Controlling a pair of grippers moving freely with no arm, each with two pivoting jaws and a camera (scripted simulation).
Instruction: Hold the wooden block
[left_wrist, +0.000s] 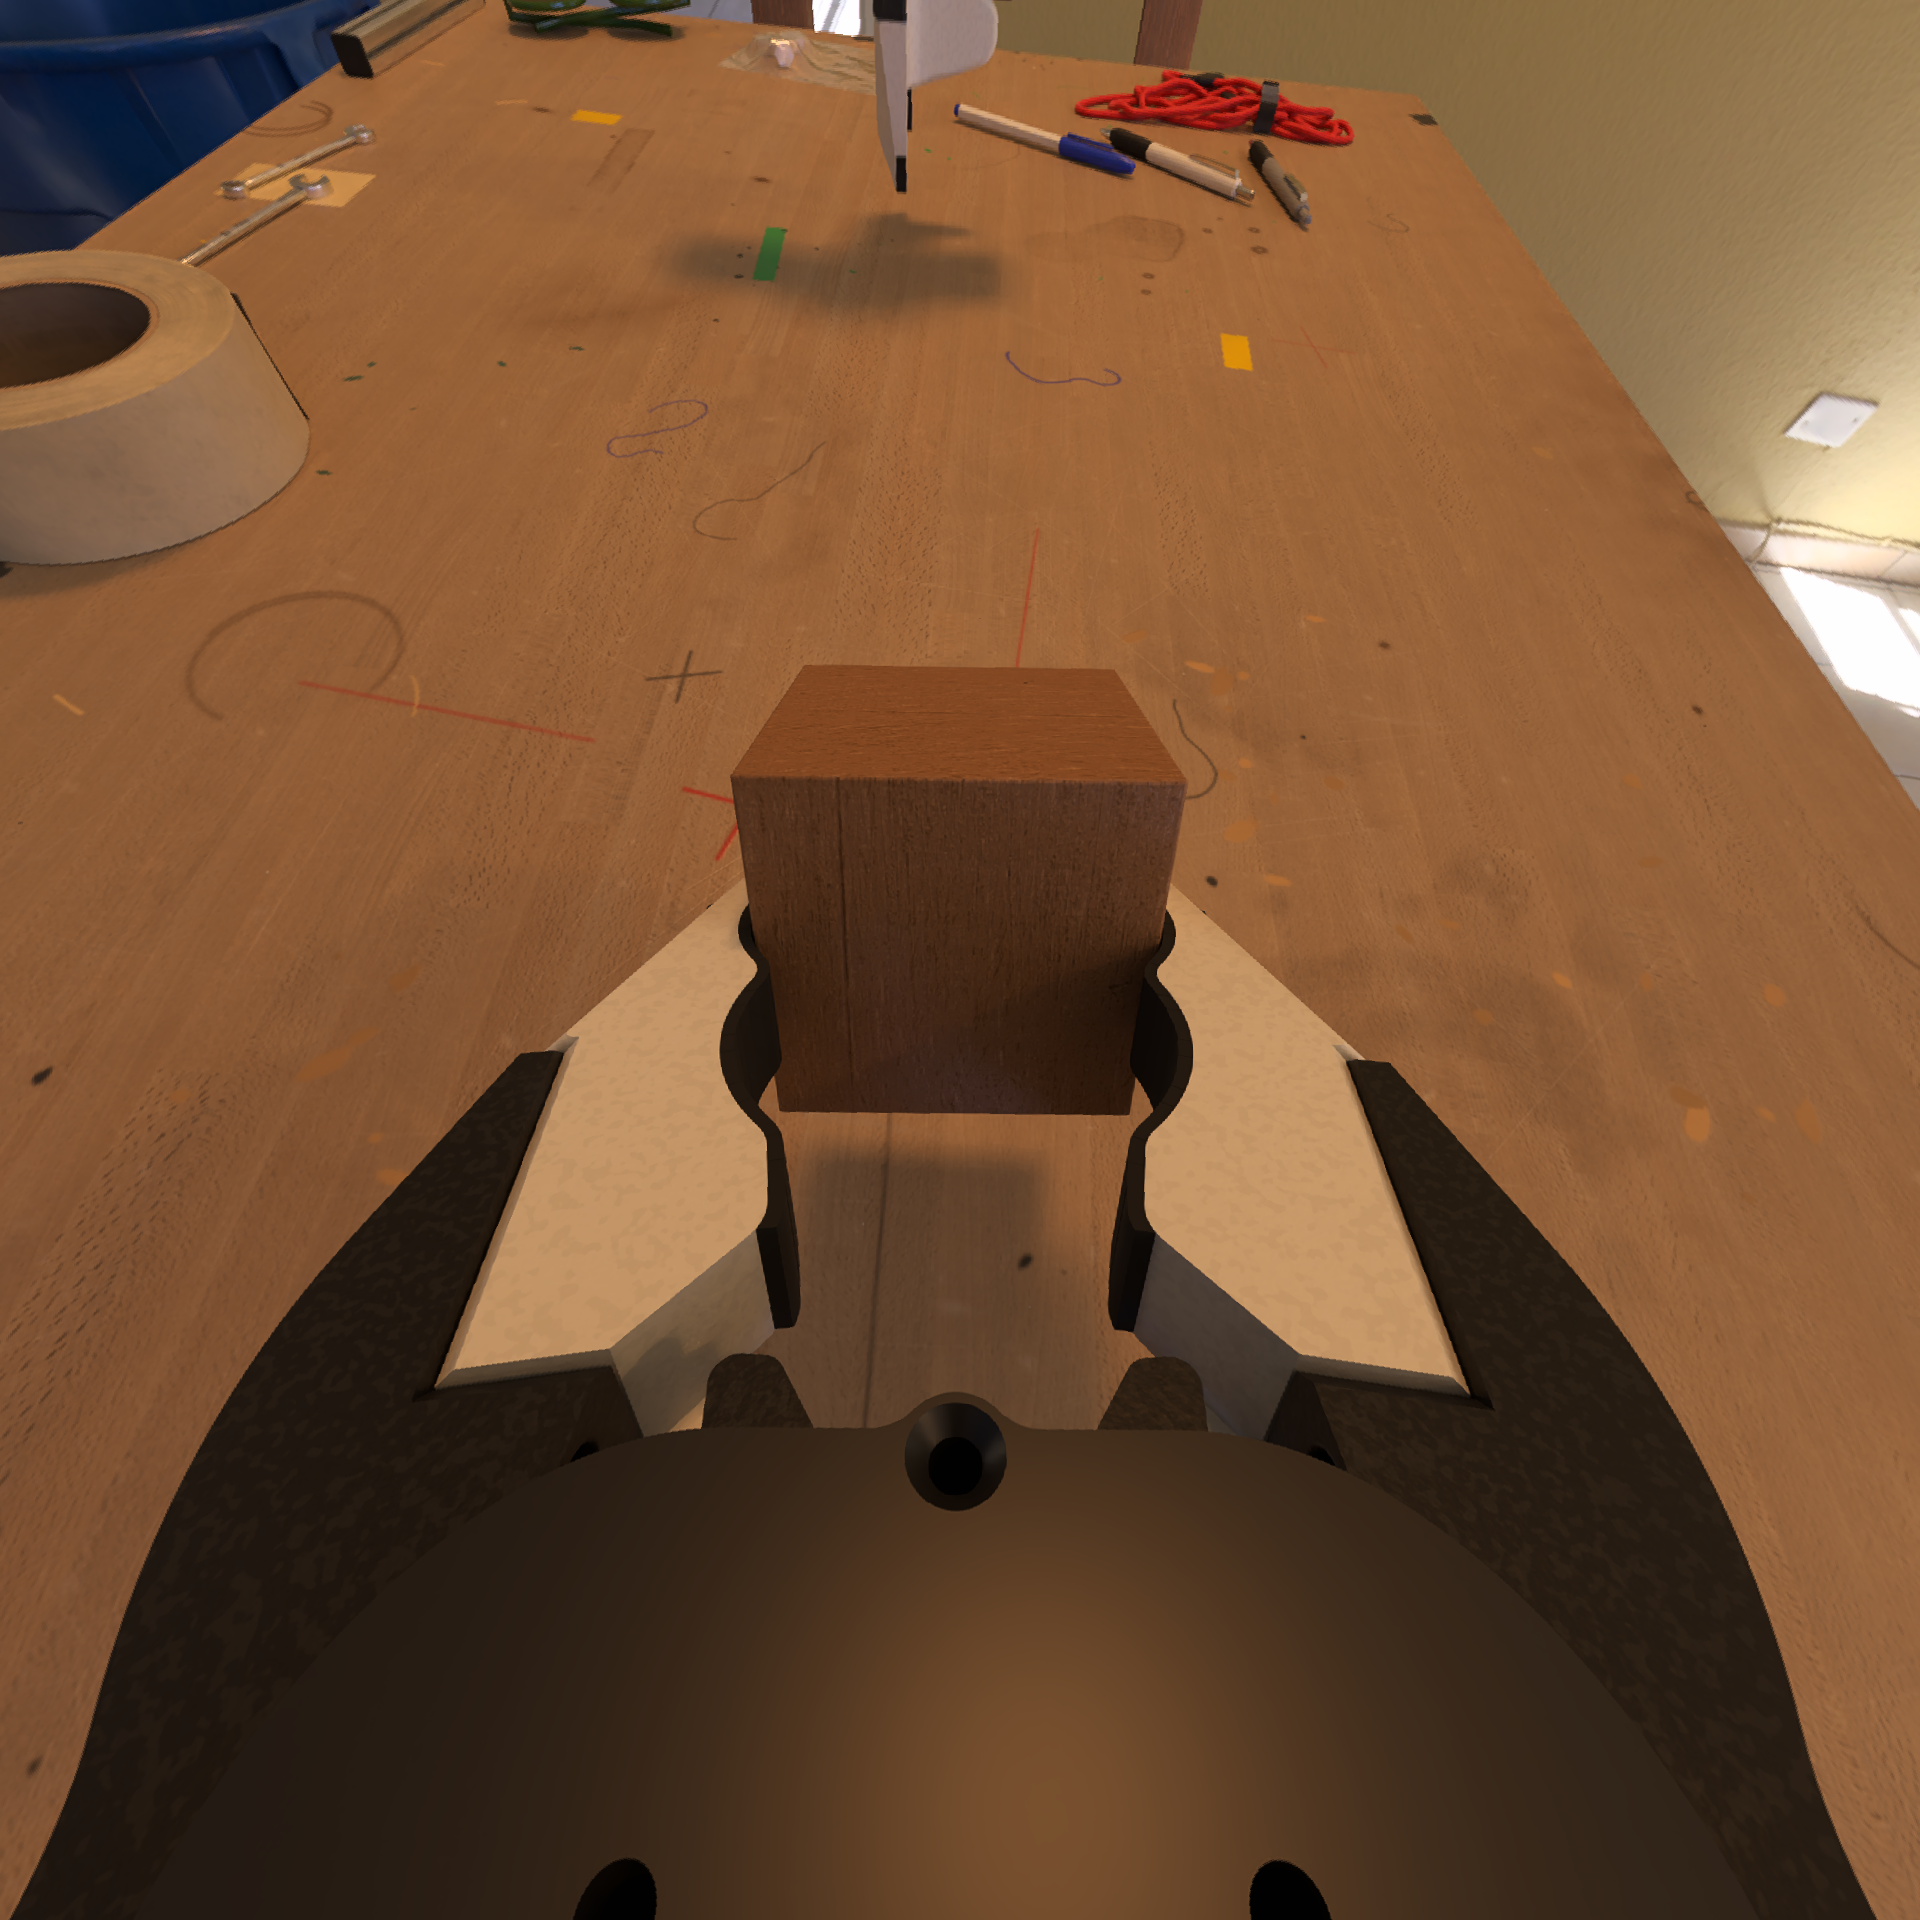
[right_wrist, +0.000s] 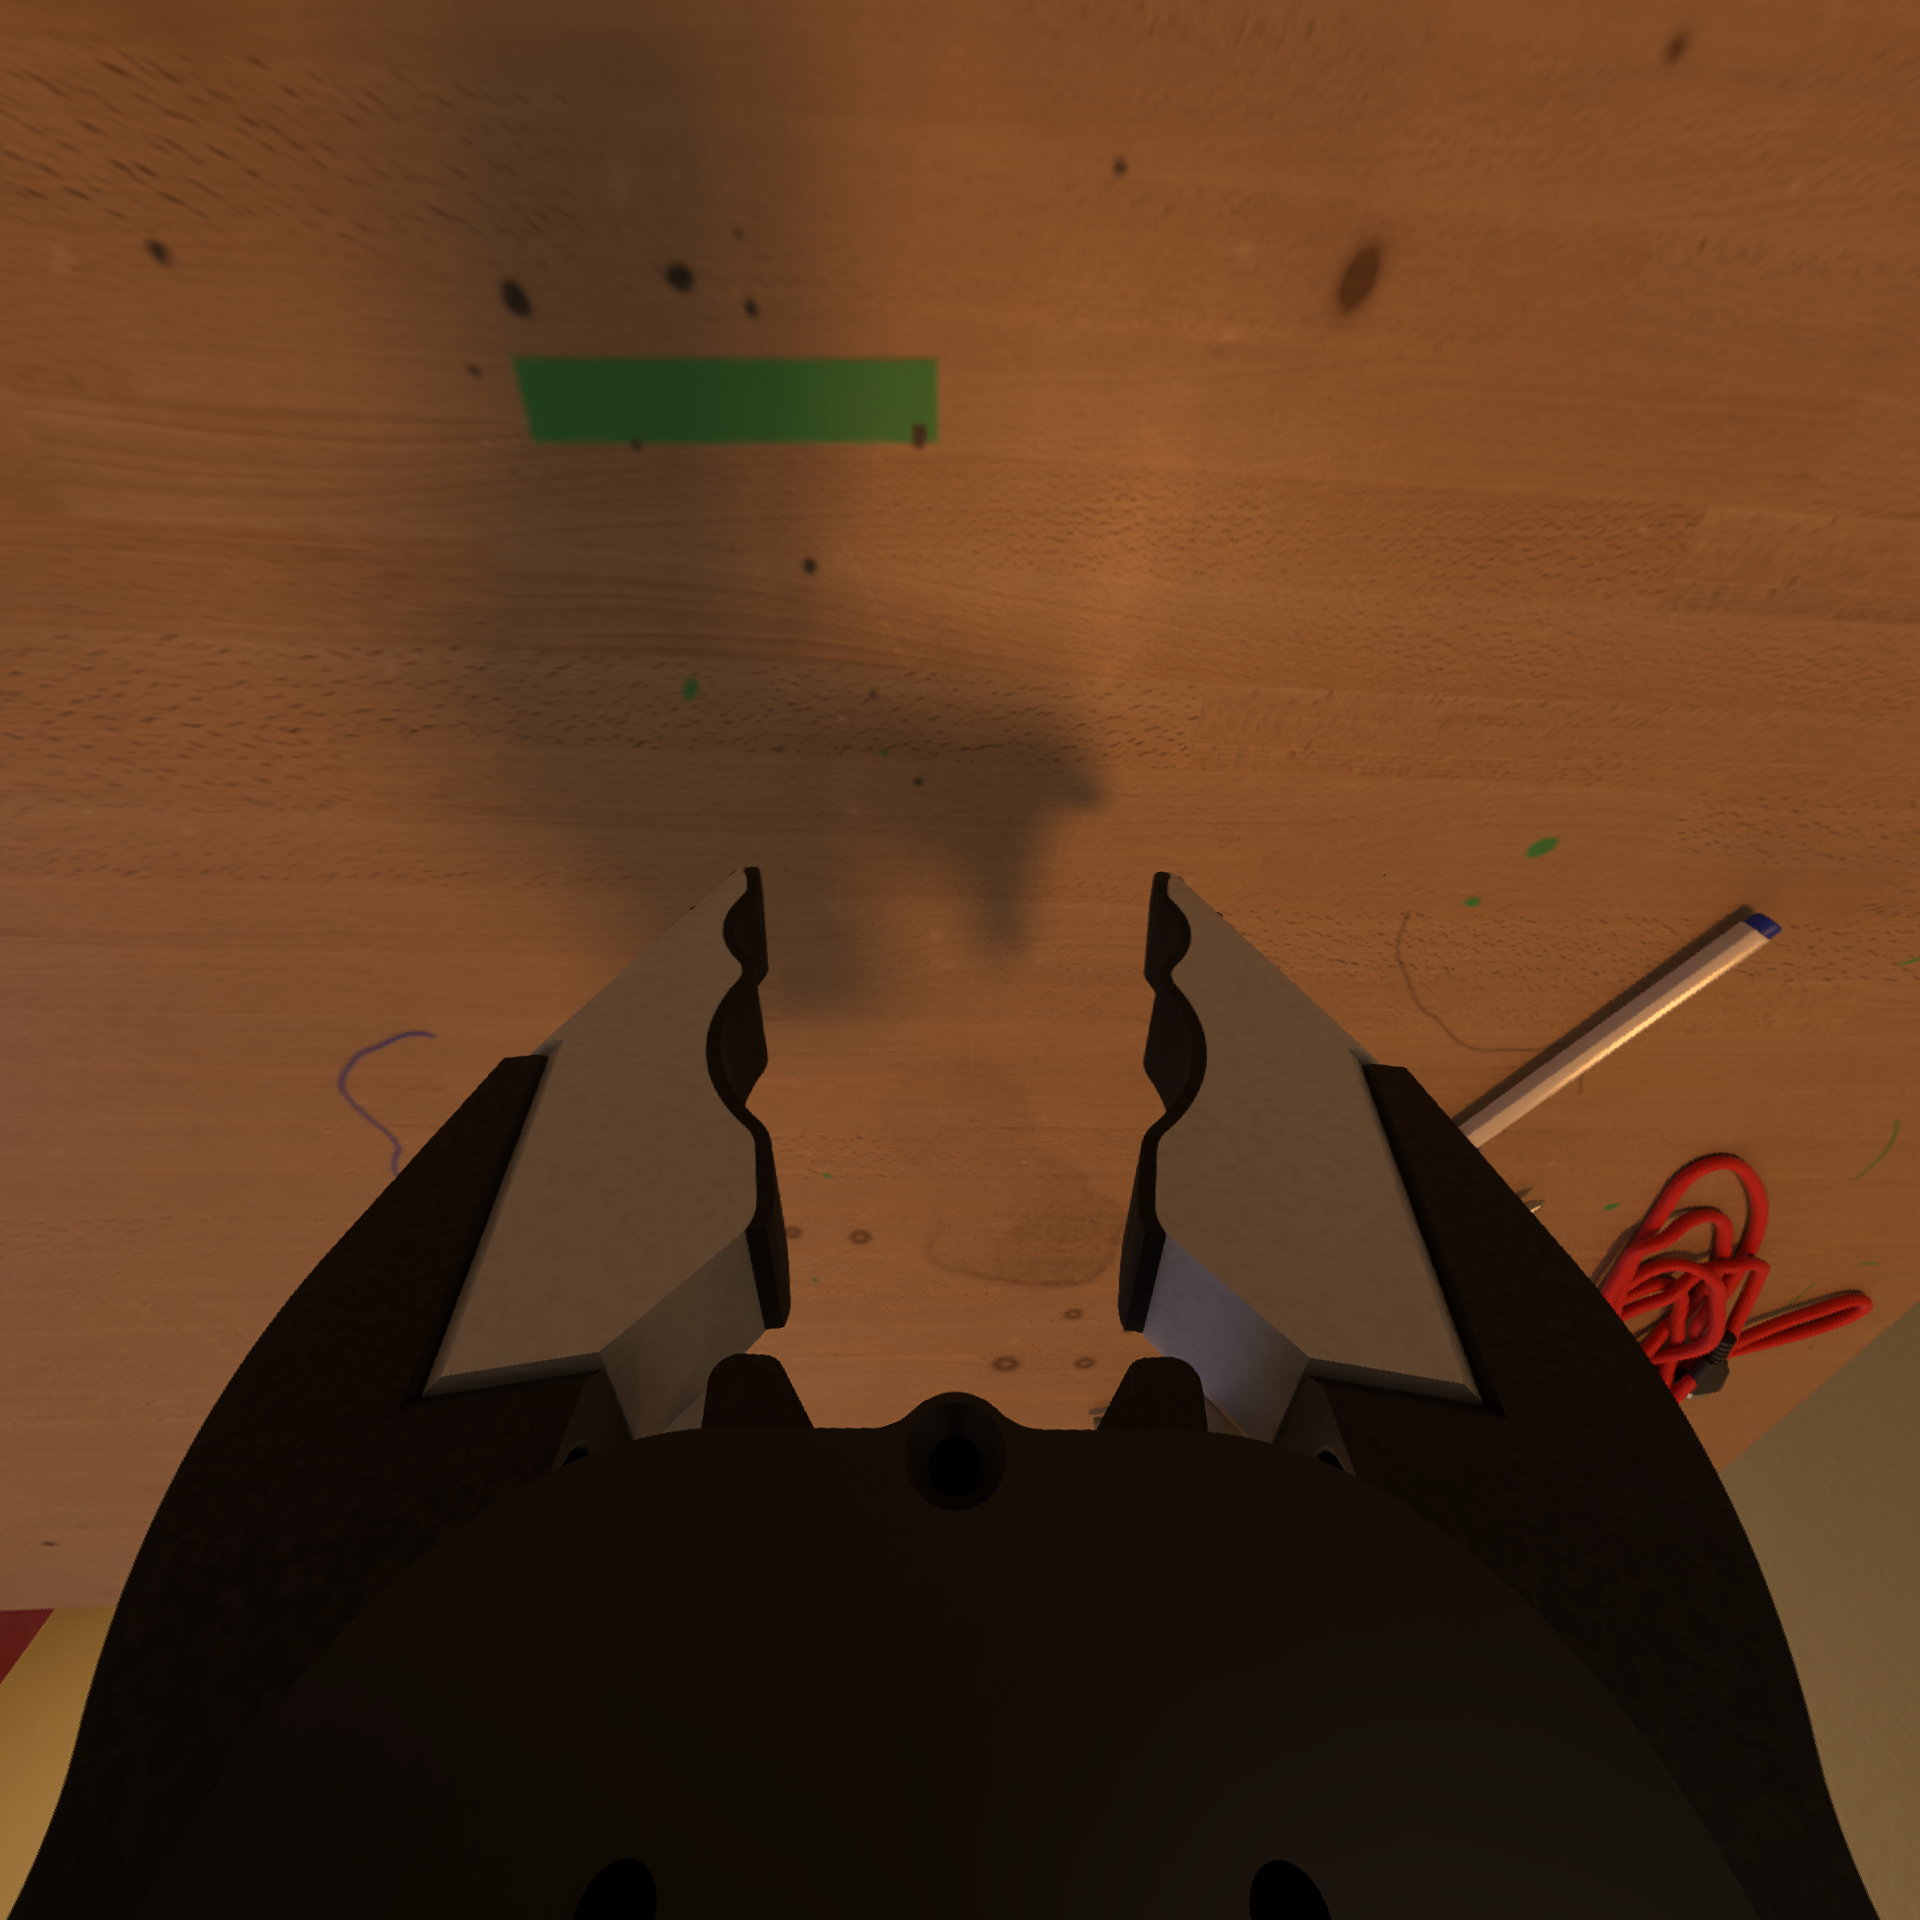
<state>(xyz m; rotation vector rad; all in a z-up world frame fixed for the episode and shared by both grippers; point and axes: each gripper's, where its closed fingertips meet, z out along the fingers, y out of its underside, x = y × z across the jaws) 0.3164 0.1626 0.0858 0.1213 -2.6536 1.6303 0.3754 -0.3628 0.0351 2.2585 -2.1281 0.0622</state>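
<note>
A brown wooden block (left_wrist: 961, 727) sits between the fingers of my left gripper (left_wrist: 956, 920). Both inner pads press on its sides. It hangs a little above the wooden table (left_wrist: 1351, 623), with its shadow on the boards beneath. My right gripper (right_wrist: 956, 894) is open and empty. It points down at the bare table (right_wrist: 1351, 520) near a green tape strip (right_wrist: 727, 400). It also shows far off in the left wrist view (left_wrist: 900, 171), hovering above the table. The block is not in the right wrist view.
A big tape roll (left_wrist: 114, 405) stands at the left, with wrenches (left_wrist: 281, 182) and a blue bin (left_wrist: 125, 94) behind it. Markers (left_wrist: 1049, 138) and a red rope (left_wrist: 1216, 104) lie at the far right. The table edge (left_wrist: 1714, 499) runs along the right.
</note>
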